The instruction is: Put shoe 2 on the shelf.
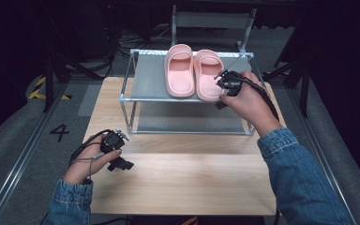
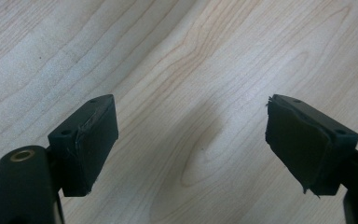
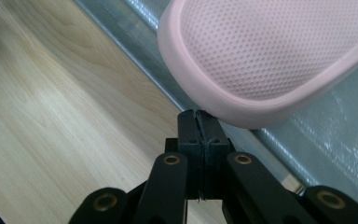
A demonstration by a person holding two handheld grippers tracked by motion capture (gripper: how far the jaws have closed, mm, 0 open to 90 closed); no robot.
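A pair of pink slippers stands on the top shelf of a metal rack [image 1: 150,79], the left slipper [image 1: 180,70] beside the right slipper [image 1: 208,75]. My right gripper [image 1: 220,102] is at the shelf's front edge by the right slipper's heel. In the right gripper view its jaws [image 3: 198,116] are pressed together with nothing between them, the tips just under the heel rim of the slipper [image 3: 270,56]. My left gripper [image 1: 122,165] rests low over the wooden table [image 1: 187,183] at the near left. Its jaws [image 2: 191,140] stand wide apart over bare wood.
The rack has a lower grey shelf [image 1: 192,119] and thin metal posts at its corners. Behind the table stands a grey frame [image 1: 213,21]. Dark floor with a rail [image 1: 23,154] runs along the left side.
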